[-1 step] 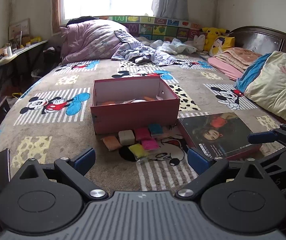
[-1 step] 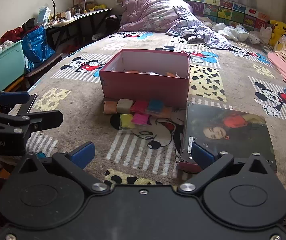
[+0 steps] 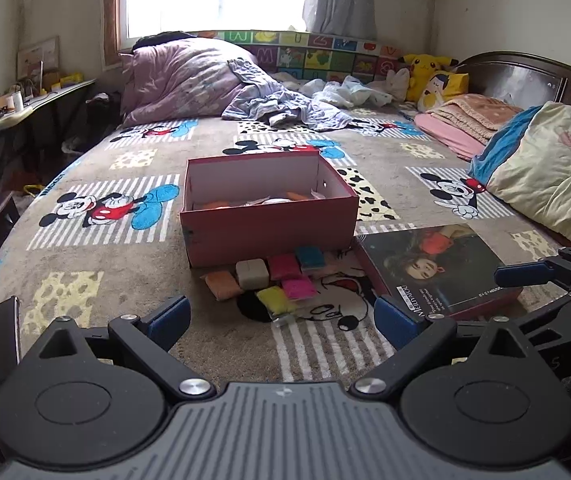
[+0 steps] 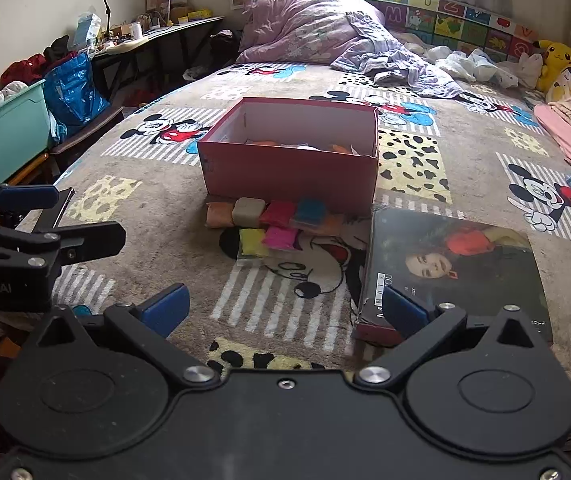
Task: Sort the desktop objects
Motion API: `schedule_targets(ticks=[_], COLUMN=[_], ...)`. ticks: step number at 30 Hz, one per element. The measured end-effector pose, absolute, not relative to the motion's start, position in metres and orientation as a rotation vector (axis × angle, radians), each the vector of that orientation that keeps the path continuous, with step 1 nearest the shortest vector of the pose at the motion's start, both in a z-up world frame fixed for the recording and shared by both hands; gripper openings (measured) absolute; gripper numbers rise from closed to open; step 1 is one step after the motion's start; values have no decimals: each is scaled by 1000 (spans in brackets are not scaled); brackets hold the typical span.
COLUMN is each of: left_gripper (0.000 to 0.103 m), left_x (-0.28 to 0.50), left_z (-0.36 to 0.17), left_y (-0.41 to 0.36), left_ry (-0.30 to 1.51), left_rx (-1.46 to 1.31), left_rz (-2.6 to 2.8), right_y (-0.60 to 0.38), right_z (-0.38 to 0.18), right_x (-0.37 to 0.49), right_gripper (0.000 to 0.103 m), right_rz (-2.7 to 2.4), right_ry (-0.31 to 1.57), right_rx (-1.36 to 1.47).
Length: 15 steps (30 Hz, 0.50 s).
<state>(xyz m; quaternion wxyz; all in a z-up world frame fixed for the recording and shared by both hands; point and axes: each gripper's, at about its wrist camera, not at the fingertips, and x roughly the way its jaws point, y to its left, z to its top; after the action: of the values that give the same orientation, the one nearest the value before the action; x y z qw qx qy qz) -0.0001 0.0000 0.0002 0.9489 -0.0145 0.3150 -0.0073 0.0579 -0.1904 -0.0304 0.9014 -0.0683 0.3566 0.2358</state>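
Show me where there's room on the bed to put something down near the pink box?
Left of the pink box, the blanket lies bare out to the bed's edge. The striped patch between the clay packets and the tongs is also bare. It's crowded right in front of the box, where the packets sit, and to its right, where the book lies.

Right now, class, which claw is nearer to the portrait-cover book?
Right. The right claw hangs over the book's near corner, one finger above its cover; the left claw sits beside it, over the blanket.
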Motion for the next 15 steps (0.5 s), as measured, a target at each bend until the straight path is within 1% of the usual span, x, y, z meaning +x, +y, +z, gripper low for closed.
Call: schedule_targets(ticks=[4,11,15], left_gripper=[99,99,99], left_x=[-3,1,0], left_z=[0,-2,-2], left_y=[4,-1,0], left_ry=[628,648,645], left_rx=[-48,-28,-29], left_rz=[-25,-16,-21], right_y=[-191,-190,-188], right_z=[-25,-39,-35], right_x=[57,57,60], right_gripper=[103,103,103], right_rz=[482,489,489], right_ry=[741,744,755], right_rx=[-138,-142,-144])
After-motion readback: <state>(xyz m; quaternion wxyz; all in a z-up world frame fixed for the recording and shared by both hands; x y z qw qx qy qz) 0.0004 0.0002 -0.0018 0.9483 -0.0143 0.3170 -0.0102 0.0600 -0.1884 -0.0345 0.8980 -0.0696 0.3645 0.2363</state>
